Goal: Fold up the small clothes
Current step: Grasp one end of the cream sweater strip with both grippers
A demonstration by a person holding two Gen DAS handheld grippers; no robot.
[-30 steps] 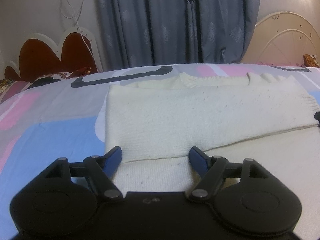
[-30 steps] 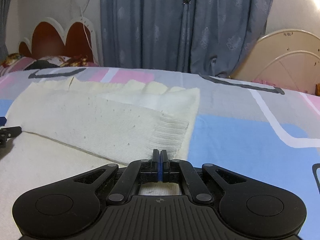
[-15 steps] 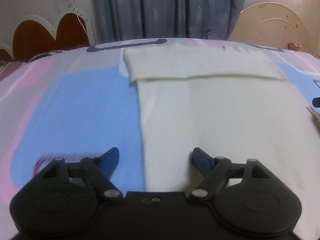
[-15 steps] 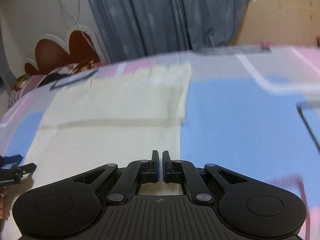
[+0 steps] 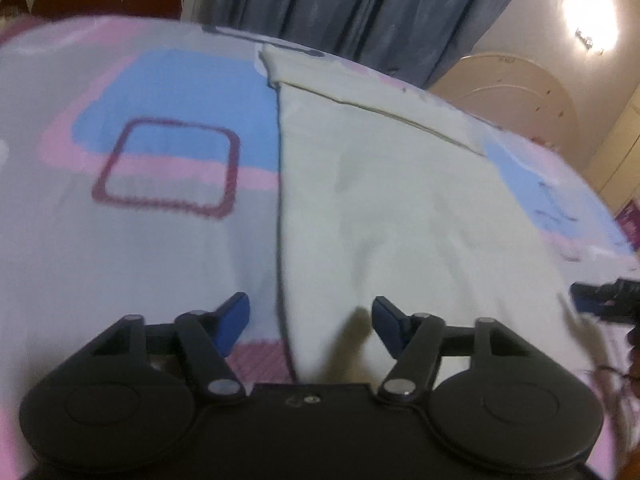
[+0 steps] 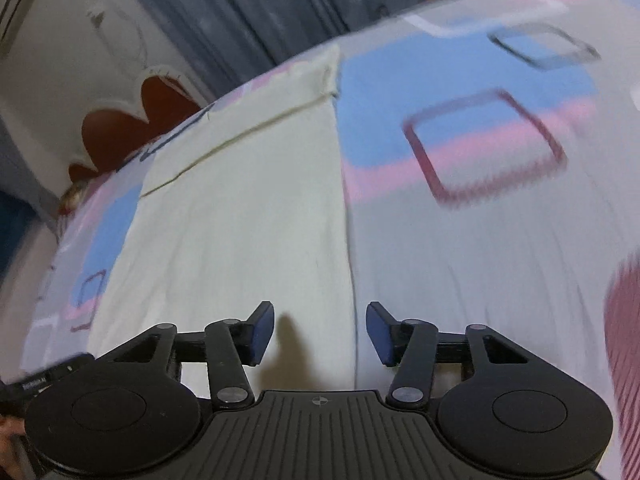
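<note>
**Both grippers spread wide at the near corners of the cream sweater**

A cream-white knitted sweater [image 5: 400,200] lies flat on a bed covered by a grey bedspread [image 5: 120,260] printed with blue and pink blocks and maroon square outlines. At the far end of the garment a folded band of the same knit lies across it, its edge showing as a thin dark line from side to side. The body of the garment reaches from that band down toward both cameras.

The left gripper [image 5: 310,322], black with blue finger pads [image 5: 232,316], is released, its jaws standing far apart. It straddles the sweater's left edge: one pad is over the bedspread, the other over the cream knit. Whether the pads touch the cloth cannot be told through the blur.

The right gripper [image 6: 320,332] is likewise released, jaws wide. It straddles the sweater's right edge [image 6: 348,240], with its left pad over the knit and its right pad over the grey bedspread. Its black tip also shows at the right border of the left wrist view [image 5: 604,300], near the garment's opposite side.

Beyond the bed hang grey-blue curtains [image 5: 360,8], with a dark red scalloped headboard [image 6: 132,120] on one side and a cream arched bed end [image 5: 512,92] on the other. A wall lamp [image 5: 588,12] glows at the upper right.
</note>
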